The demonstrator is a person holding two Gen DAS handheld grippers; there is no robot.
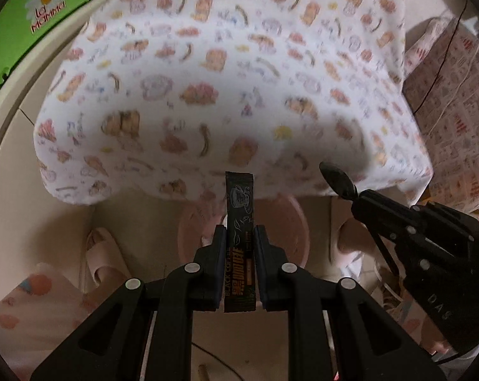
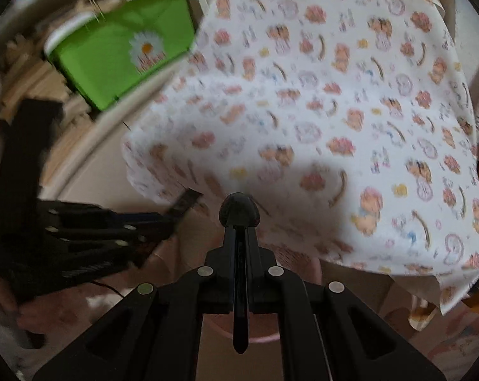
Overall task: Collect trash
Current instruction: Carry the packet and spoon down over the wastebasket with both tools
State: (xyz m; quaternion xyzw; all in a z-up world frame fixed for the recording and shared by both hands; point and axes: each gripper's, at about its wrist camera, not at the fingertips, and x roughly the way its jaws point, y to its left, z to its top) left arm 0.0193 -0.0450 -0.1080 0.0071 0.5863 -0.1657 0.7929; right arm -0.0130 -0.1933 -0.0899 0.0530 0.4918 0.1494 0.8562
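Above the pink bin [image 1: 290,222], both grippers tilt steeply down, jaws gripping trash.

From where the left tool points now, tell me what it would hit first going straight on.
Probably the pink bin on the floor below the table edge: the left tool, shut on the coffee sachet, aims down at it. Depth is hard to judge.
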